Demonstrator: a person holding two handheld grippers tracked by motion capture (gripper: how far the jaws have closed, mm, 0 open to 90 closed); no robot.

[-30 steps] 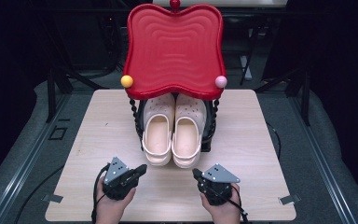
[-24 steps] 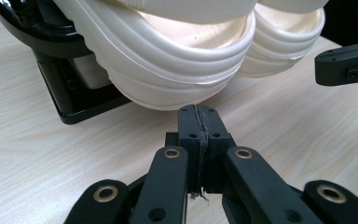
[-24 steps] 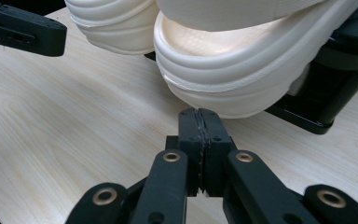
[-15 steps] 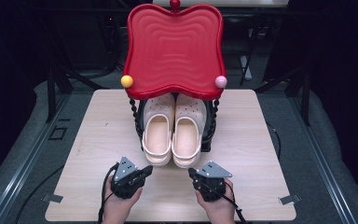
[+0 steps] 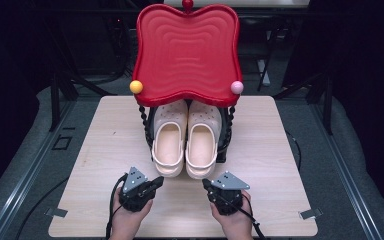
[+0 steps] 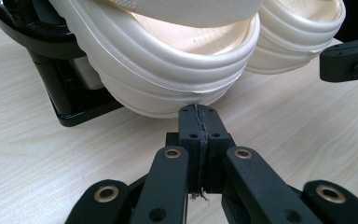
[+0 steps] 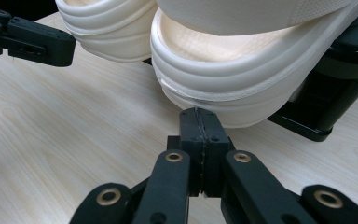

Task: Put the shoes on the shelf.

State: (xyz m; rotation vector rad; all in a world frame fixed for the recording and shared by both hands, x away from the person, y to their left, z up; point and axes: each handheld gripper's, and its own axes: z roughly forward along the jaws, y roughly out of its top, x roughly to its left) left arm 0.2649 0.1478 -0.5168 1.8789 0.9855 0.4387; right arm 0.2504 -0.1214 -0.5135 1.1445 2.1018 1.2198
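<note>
Two cream clogs stand side by side, heels toward me, on a low black rack (image 5: 149, 131). The left clog (image 5: 169, 145) and right clog (image 5: 202, 147) overhang the rack's front. My left gripper (image 5: 156, 182) rests on the table just before the left clog's heel (image 6: 168, 60), jaws shut with nothing between them, tips (image 6: 198, 112) almost touching the sole rim. My right gripper (image 5: 206, 185) is likewise shut and empty, its tips (image 7: 199, 114) right at the right clog's heel (image 7: 242, 65).
A red wavy tray (image 5: 187, 50) tops the rack on black beaded posts, with a yellow ball (image 5: 136, 86) and a pink ball (image 5: 237, 87) at its front corners. The light wooden table (image 5: 105, 150) has bare room on both sides. Dark floor surrounds it.
Both grippers have edged a little inward and toward the clogs' heels. The clogs and rack have not moved.
</note>
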